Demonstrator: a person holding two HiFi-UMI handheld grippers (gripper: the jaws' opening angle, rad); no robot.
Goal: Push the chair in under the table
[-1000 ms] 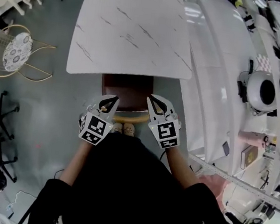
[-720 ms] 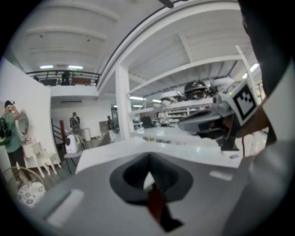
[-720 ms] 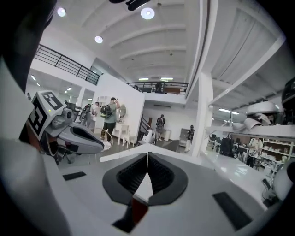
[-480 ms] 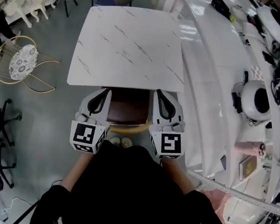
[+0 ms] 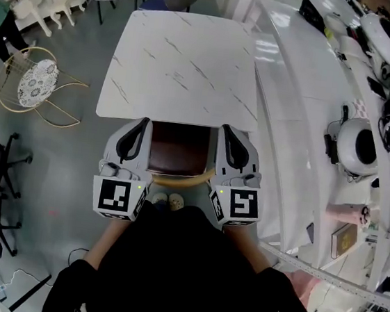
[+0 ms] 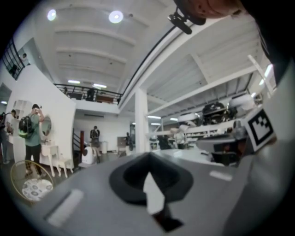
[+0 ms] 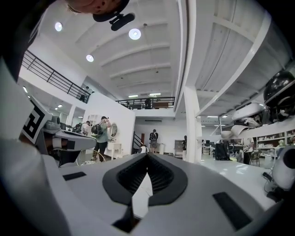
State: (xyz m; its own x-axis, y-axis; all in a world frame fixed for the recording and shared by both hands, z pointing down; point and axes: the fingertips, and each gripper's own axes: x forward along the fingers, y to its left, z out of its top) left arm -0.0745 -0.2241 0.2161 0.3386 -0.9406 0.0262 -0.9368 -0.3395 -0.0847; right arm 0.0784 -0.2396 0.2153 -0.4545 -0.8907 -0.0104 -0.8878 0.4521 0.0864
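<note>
**Status of task.** Nearest the camera, the person's dark-clothed torso filled the lower head view, with the shoes (image 5: 168, 199) just behind the chair (image 5: 178, 153).

The left gripper (image 5: 142, 126) and the right gripper (image 5: 225, 133) stood to either side of the chair seat in the head view. On both, the fingers were closed together with nothing between them. Each gripper view looked level across the room and showed no part of the chair, so neither gripper appeared to be in contact with it.

The chair stood at the near edge of the table (image 5: 184, 67). The front of its brown seat went under the marble top, and the curved wooden back rail (image 5: 178, 181) lay clear of the edge on the person's side. On this evidence the push looked largely complete. At most a short further push remained.

**Items not verifiable.**
- The chair legs and the front of the seat were covered by the table top, so the depth of insertion could not be read.
- The height of the grippers above the seat could not be judged from overhead.
- Beyond the table, a gold wire chair (image 5: 32, 84) stood well apart at the left, and a long white counter (image 5: 303, 129) ran along the right. The small items on the counter were too small to identify.
</note>
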